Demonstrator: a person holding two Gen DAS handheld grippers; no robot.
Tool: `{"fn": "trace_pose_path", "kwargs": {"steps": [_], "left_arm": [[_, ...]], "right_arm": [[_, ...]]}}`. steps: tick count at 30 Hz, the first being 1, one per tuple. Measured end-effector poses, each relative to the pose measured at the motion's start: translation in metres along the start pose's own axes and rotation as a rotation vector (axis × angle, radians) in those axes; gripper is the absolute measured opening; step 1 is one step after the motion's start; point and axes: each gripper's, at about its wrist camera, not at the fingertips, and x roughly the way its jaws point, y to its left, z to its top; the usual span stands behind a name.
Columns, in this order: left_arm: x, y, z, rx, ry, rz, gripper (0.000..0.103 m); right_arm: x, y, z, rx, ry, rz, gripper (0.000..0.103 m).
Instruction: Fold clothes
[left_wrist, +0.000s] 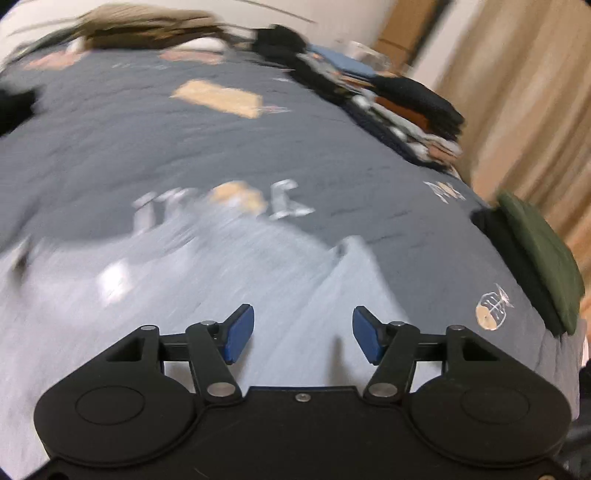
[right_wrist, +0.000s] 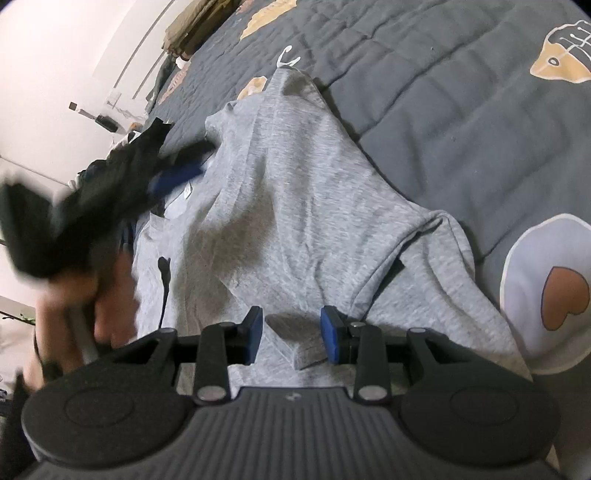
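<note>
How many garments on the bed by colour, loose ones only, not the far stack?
Grey: 1, the grey shirt spread on the quilt
Green: 1, the folded green piece
Black: 1, the black piece under the green one
Total: 3

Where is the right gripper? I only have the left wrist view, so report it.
Observer: The right gripper sits low over the near edge of the grey shirt, which is crumpled on the quilt.
Operator: Tell me if it holds cloth.
Observer: A fold lies between its pads. I cannot tell whether they pinch it.
Operator: Say where my left gripper shows from there.
Observer: It is blurred, beside the shirt's white label.
</note>
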Motion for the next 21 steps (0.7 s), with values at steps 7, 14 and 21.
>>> {"fn": "trace_pose_path", "kwargs": {"steps": [7,14,21], "left_arm": [[-0.017,0.018,-0.035,-0.106,0.046,-0.024,0.058],[-0.011,0.017,-0.04,-0.171,-0.016,-0.04,0.01],[-0.032,0.002,-0.022,0.001,-0.156,-0.008,0.002]], "right_arm": [[0.001,0.003,-0.001,0.008,-0.006,-0.008,0.035],[0.002,0.003,0.0,-0.006,0.0,-0.005,0.036],[0.001,0.011,-0.001,-0.071,0.015,0.002,0.037]]}}
